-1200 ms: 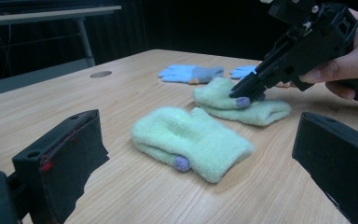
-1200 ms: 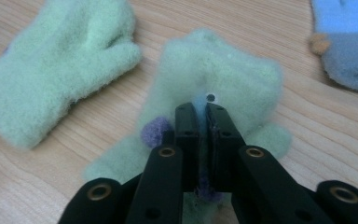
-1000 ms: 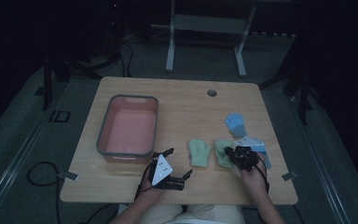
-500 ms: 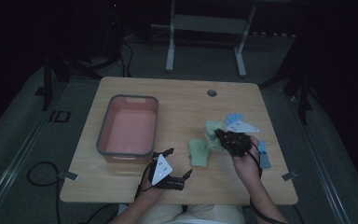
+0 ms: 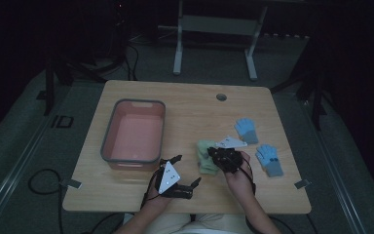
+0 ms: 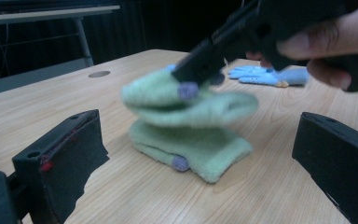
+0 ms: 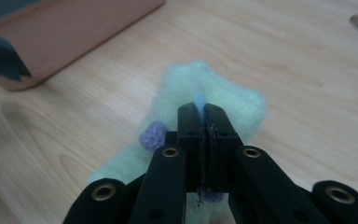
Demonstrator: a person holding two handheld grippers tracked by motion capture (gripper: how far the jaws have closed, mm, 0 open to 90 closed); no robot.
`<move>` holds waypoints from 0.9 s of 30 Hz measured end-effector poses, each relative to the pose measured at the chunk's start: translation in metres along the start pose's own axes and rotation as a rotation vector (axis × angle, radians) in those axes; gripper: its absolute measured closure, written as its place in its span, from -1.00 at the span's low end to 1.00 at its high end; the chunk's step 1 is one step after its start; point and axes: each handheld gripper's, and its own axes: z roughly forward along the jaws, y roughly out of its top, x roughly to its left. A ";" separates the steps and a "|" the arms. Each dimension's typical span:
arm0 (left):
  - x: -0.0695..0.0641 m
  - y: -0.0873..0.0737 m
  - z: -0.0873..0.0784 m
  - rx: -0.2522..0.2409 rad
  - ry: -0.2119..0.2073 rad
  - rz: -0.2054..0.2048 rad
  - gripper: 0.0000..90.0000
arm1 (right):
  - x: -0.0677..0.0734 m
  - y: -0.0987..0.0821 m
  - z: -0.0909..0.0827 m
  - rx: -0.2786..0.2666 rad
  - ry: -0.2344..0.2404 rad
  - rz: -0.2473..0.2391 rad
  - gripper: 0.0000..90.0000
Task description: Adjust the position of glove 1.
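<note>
1. We see two pale green gloves (image 6: 193, 144), each with a small purple dot.
2. We note two light blue gloves (image 5: 269, 159).
3. Our bin (image 5: 108, 145) is pink inside with a grey rim.
4. The table (image 5: 195, 107) shows light wood grain.
5. Our right gripper (image 7: 204, 122) is black.

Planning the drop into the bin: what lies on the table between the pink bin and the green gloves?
Bare wood. In the high view nothing lies between the pink bin and the green gloves.
</note>
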 end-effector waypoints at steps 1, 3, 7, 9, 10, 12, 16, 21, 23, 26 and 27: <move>0.000 0.000 0.000 0.000 0.000 0.000 -0.96 | 0.001 -0.002 0.002 0.005 0.000 0.009 0.92; 0.000 0.000 0.000 -0.001 -0.001 0.000 -0.96 | 0.001 -0.006 0.006 0.021 -0.006 0.005 0.92; 0.000 0.000 0.000 0.001 0.000 0.001 -0.96 | -0.001 -0.009 0.009 0.025 -0.012 0.014 0.92; 0.000 0.000 0.000 0.001 -0.001 0.001 -0.96 | 0.000 -0.011 0.012 0.033 -0.018 0.008 0.92; 0.000 0.000 0.000 0.002 -0.001 0.002 -0.96 | 0.000 -0.012 0.013 0.035 -0.017 0.002 0.92; -0.001 0.000 0.000 0.001 0.003 0.010 -0.96 | 0.000 -0.014 0.016 0.046 -0.011 0.003 0.92; -0.002 0.000 0.002 0.005 0.038 0.002 -0.96 | 0.001 -0.020 0.022 0.062 -0.003 0.001 0.90; 0.001 0.000 0.003 -0.003 0.024 0.027 -0.96 | -0.002 -0.020 0.017 0.045 0.024 0.018 0.54; -0.002 0.003 0.006 0.018 0.017 0.060 -0.96 | -0.004 -0.017 0.010 0.022 0.039 0.018 0.22; -0.001 0.008 0.007 0.056 -0.033 0.045 -0.91 | -0.010 -0.014 0.000 -0.022 0.062 0.029 -0.06; -0.001 0.011 0.008 0.087 -0.043 0.021 -0.86 | -0.018 -0.010 -0.007 -0.051 0.091 0.063 -0.35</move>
